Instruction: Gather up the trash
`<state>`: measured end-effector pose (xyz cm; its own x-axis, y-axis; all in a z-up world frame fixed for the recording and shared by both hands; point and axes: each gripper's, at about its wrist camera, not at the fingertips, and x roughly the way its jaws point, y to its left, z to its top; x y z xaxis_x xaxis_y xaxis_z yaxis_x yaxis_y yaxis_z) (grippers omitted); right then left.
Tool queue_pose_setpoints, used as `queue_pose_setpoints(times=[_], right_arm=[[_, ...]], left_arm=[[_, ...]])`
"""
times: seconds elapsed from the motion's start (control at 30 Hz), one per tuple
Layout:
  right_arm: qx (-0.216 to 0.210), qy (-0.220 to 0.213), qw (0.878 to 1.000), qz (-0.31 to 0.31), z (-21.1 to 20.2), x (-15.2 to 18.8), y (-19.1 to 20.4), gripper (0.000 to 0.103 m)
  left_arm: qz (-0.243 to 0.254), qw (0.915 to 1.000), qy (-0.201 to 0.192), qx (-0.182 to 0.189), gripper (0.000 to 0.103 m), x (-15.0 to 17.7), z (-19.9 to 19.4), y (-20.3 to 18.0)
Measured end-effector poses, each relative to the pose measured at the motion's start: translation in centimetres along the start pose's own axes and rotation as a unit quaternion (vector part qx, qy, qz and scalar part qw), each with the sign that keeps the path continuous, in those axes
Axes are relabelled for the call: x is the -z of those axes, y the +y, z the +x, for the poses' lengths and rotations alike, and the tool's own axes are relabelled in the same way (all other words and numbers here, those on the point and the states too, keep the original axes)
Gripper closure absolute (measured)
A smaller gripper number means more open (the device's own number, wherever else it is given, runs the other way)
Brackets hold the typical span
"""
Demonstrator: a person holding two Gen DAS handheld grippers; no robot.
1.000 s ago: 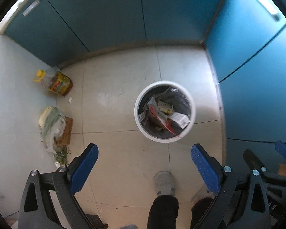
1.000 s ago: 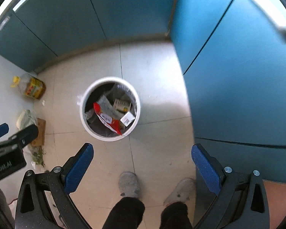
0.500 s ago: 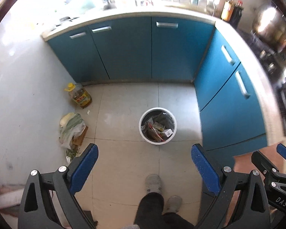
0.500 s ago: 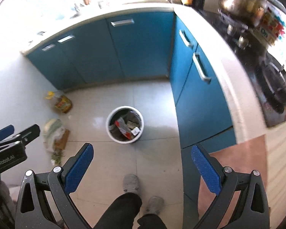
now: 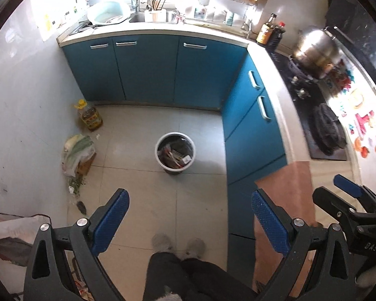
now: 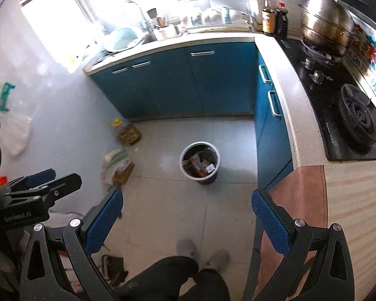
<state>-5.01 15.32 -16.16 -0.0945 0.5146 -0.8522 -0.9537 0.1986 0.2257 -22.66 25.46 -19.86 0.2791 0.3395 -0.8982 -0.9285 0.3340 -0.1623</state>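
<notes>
Trash bin [image 5: 175, 153], white-rimmed, dark-lined, apparently full of wrappers.

White round trash bin [image 5: 175, 152] stands upright on floor, holding wrappers.

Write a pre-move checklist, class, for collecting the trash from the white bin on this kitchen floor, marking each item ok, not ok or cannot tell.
1. Left tool open and holding nothing: ok.
2. Right tool open and holding nothing: ok.
3. Round white plastic trash bin upright, in view of both cameras: ok.
4. Grey tiled floor between feet and bin free of obstacles: ok.
5. Tools within reach of bin: not ok, both held high above it.
6. Bin liner edge graspable: cannot tell.
</notes>
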Motion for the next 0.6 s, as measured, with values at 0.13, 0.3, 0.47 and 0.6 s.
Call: queue_pose_setpoints(times=[0.13, 0.3, 0.47, 0.6], right_arm=[[-0.026, 0.004, 1.0, -0.002, -1.6, 0.7, 0.6, 0.0], [-0.045, -0.002, 0.999, 0.005, -3.1, 0.8, 1.2, 0.0], [-0.055, -0.01, 0.998, -0.002, -4.2, 0.7, 2.2, 0.0], [-0.063, -0.008, 0.998, -0.006, -4.4, 0.6, 3.0, 0.0]], left_arm=[[-0.006, 0.9995, -0.004, 0.03, 0.0, 0.7, -1.9, 0.4], [0.003, 0.9989, -0.027, 0.038, 0.0, 1.1, -4.3, 0.4], [0.002, 0.9983, -0.041, 0.043, 0.0, 1.5, -5.6, 0.9], [0.003, 0.9976, -0.045, 0.052, 0.0, 1.6, -5.9, 1.0]])
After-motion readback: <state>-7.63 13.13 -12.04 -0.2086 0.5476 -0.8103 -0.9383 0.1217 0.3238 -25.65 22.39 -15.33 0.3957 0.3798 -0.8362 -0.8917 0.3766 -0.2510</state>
